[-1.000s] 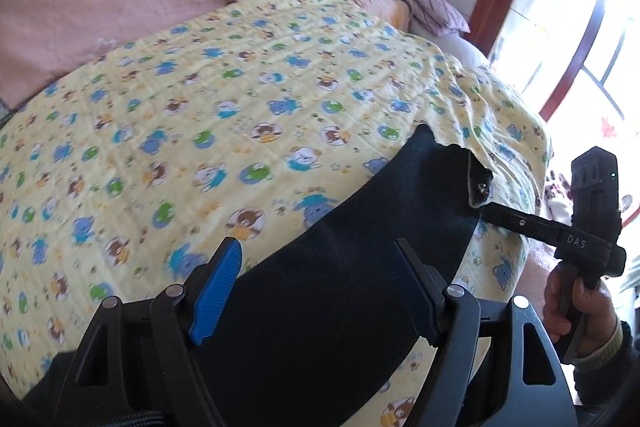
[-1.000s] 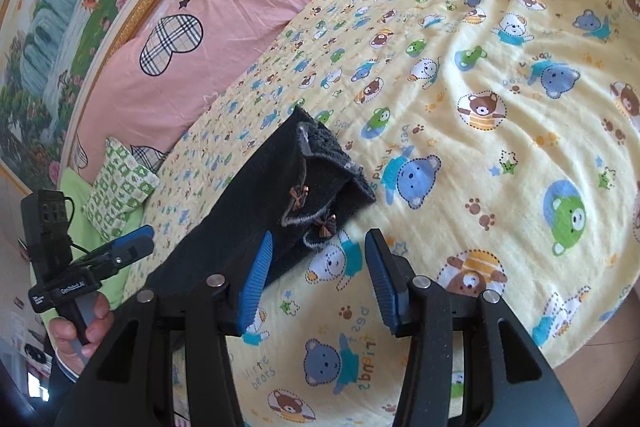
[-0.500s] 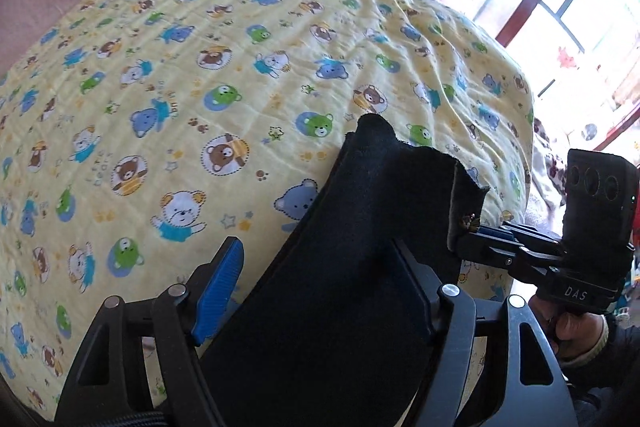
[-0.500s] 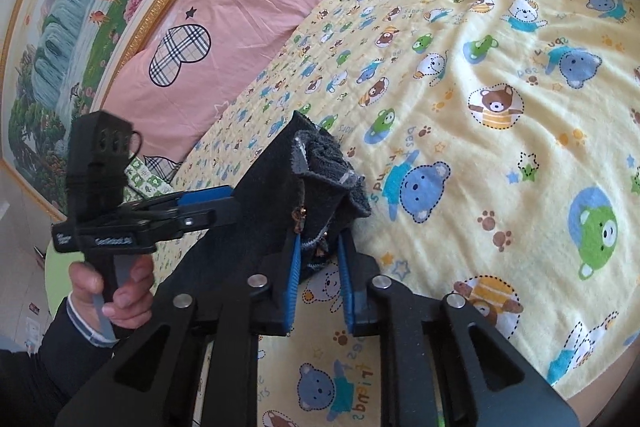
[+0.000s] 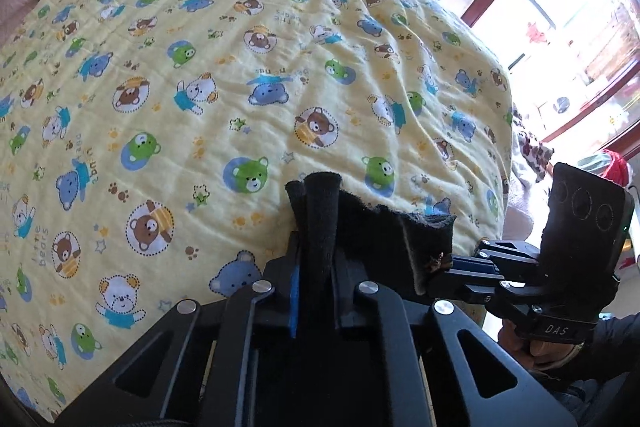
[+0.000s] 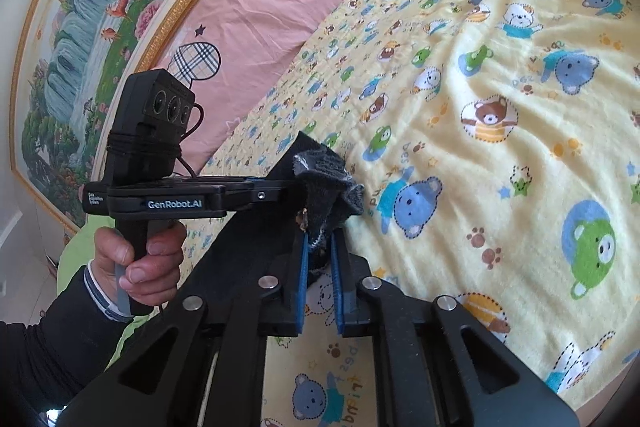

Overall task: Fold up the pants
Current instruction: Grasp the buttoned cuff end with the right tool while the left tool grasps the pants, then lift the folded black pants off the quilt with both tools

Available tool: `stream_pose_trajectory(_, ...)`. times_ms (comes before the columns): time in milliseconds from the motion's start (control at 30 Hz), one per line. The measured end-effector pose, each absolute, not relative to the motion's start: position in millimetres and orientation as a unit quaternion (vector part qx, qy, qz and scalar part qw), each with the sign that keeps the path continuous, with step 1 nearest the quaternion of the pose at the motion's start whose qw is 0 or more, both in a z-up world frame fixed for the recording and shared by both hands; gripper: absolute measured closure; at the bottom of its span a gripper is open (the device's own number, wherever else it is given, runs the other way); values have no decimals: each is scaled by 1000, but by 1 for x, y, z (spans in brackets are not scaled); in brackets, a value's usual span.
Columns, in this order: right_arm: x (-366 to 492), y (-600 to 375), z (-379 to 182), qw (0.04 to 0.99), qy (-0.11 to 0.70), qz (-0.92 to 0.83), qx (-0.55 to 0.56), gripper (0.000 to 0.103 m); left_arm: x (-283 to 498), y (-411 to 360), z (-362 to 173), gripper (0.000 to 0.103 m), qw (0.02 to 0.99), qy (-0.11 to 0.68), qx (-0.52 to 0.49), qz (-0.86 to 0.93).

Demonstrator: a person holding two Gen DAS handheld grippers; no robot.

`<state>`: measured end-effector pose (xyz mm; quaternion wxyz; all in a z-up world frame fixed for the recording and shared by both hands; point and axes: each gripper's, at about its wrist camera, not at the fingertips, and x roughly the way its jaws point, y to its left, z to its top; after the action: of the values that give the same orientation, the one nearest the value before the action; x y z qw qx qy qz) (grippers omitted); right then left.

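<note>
Two grippers pinch one end of the dark pants (image 5: 372,239) above a yellow bear-print quilt (image 5: 200,107). Left gripper (image 5: 316,267): jaws shut on a bunched fold of cloth that stands up between the pads. Right gripper (image 6: 320,259): jaws closing, pads already pressing a gray-lined corner of the same edge. The cloth edge spans between them, lifted off the quilt. Each hand (image 6: 136,259) grasps a pistol handle. A pink pillow (image 6: 260,7) lies beyond the quilt, below a framed landscape painting (image 6: 92,27).
</note>
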<state>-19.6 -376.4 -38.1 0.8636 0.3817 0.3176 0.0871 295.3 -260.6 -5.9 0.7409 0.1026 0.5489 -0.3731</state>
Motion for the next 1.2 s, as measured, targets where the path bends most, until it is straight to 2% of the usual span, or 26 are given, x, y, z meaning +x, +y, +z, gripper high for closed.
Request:
stream_pose_trajectory(167, -14, -386, -17, 878, 298, 91, 362, 94, 303, -263, 16, 94, 752, 527, 82, -387)
stream_pose_trajectory(200, -14, -388, -12, 883, 293, 88, 356, 103, 302, -262, 17, 94, 752, 524, 82, -391)
stream_pose_trajectory(300, -17, -408, 7, 899, 270, 57, 341, 103, 297, -257, 15, 94, 756, 519, 78, -392)
stream_pose_trajectory(433, -15, -425, 2, 876, 299, 57, 375, 102, 295, -250, 15, 94, 757, 518, 64, -393)
stream_pose_trajectory(467, -17, -426, -1, 870, 301, 56, 387, 99, 295, -250, 14, 94, 758, 517, 67, -392)
stream_pose_trajectory(500, -20, -426, -5, 863, 301, 53, 403, 93, 295, -252, 14, 94, 758, 517, 73, -390)
stream_pose_trajectory(567, -25, -419, -14, 850, 304, 63, 426, 40, 294, -254, 12, 94, 758, 517, 78, -390)
stream_pose_trajectory(600, -26, -415, -16, 848, 302, 66, 429, 34, 293, -254, 13, 94, 758, 516, 78, -391)
stream_pose_trajectory(700, -24, -393, -21, 846, 312, 82, 424, 36, 293, -250, 18, 94, 759, 514, 67, -395)
stream_pose_trajectory(800, -13, -376, -28, 847, 334, 81, 405, 49, 289, -247, 24, 94, 759, 510, 60, -400)
stream_pose_trajectory(833, -9, -374, -32, 847, 339, 79, 402, 59, 287, -246, 26, 94, 760, 508, 60, -400)
stream_pose_trajectory(867, -6, -374, -34, 846, 342, 76, 402, 73, 286, -245, 28, 94, 761, 507, 60, -401)
stream_pose_trajectory(900, -3, -375, -37, 845, 345, 76, 402, 82, 284, -244, 29, 94, 761, 505, 61, -402)
stream_pose_trajectory(933, 0, -375, -41, 840, 352, 79, 405, 87, 283, -243, 31, 94, 763, 503, 61, -402)
stream_pose_trajectory(1200, -12, -356, 3, 875, 302, 135, 353, 90, 265, -214, 58, 94, 782, 473, 40, -404)
